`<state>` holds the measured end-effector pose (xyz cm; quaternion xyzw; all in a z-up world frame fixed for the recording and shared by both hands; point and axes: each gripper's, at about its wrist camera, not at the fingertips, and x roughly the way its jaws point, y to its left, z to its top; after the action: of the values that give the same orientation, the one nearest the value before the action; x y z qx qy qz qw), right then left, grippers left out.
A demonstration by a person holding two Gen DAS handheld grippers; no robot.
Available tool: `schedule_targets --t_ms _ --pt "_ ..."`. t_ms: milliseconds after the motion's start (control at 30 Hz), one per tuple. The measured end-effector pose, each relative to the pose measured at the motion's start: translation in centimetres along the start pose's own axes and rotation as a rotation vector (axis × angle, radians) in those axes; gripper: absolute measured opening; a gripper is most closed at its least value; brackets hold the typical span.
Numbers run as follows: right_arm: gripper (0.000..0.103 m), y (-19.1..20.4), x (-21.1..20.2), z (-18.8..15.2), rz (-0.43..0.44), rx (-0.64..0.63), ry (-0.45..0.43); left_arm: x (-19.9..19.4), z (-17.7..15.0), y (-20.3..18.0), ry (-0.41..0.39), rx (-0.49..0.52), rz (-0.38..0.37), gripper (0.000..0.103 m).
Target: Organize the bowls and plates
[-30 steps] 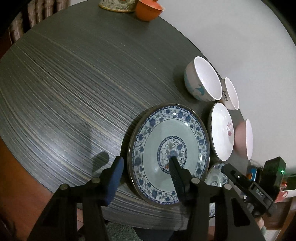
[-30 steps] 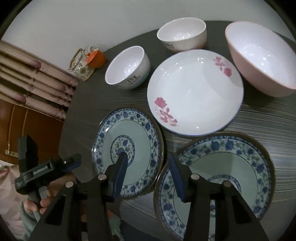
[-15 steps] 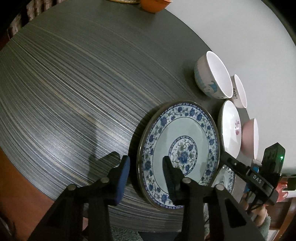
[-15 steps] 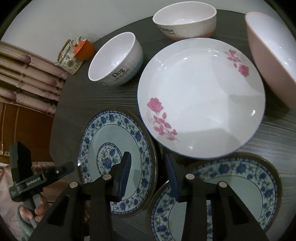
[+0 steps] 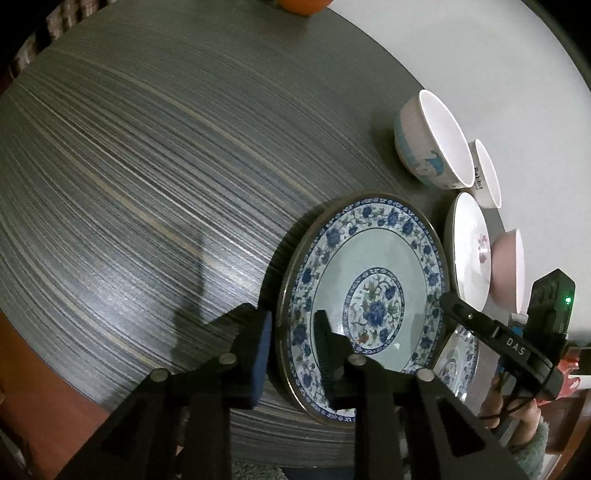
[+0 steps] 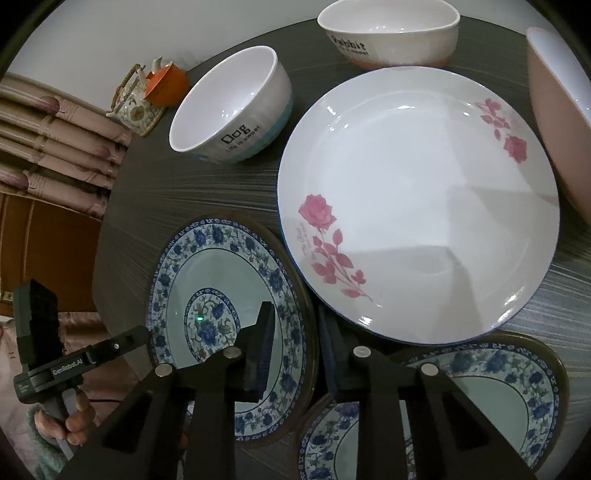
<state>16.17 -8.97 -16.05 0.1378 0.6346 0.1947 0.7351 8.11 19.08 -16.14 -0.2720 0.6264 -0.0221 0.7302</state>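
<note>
A blue-flowered plate (image 5: pixel 373 291) lies near the table's front edge; it also shows in the right wrist view (image 6: pixel 225 302). My left gripper (image 5: pixel 293 341) is open and straddles its left rim, one finger on each side. My right gripper (image 6: pixel 295 343) is open and straddles its right rim. A second blue-flowered plate (image 6: pixel 480 406) lies to the right. A white rose plate (image 6: pixel 424 206) lies behind both. A "Dog" bowl (image 6: pixel 229 110), a "Rabbit" bowl (image 6: pixel 388 33) and a pink bowl (image 6: pixel 554 110) stand at the back.
The round dark striped table (image 5: pixel 147 166) stretches wide to the left of the plates. An orange cup (image 6: pixel 164 83) and a small patterned teapot (image 6: pixel 135 103) stand at its far edge. The white wall is behind the bowls.
Both grippers have moved forward and narrowed. The left one now has the plate's left rim between its fingers, and the right one has its right rim.
</note>
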Motion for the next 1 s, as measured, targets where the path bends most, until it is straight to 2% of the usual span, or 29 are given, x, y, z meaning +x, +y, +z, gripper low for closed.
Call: schedule_targets --t_ms 167,300,1000 --pt "0.019 0.0 0.3 0.1 -0.012 -0.005 0.007 0.7 0.2 -0.5 -0.005 0.024 0.016 0.020" --pt "0.014 0.0 0.3 0.1 -0.028 -0.013 0.006 0.7 0.3 -0.8 -0.020 0.049 0.048 0.013" --pt "0.013 4.8 1.5 -3.9 -0.011 -0.038 0.017 -2.4 2.8 3.5 -0.128 0.029 0.134 0.013"
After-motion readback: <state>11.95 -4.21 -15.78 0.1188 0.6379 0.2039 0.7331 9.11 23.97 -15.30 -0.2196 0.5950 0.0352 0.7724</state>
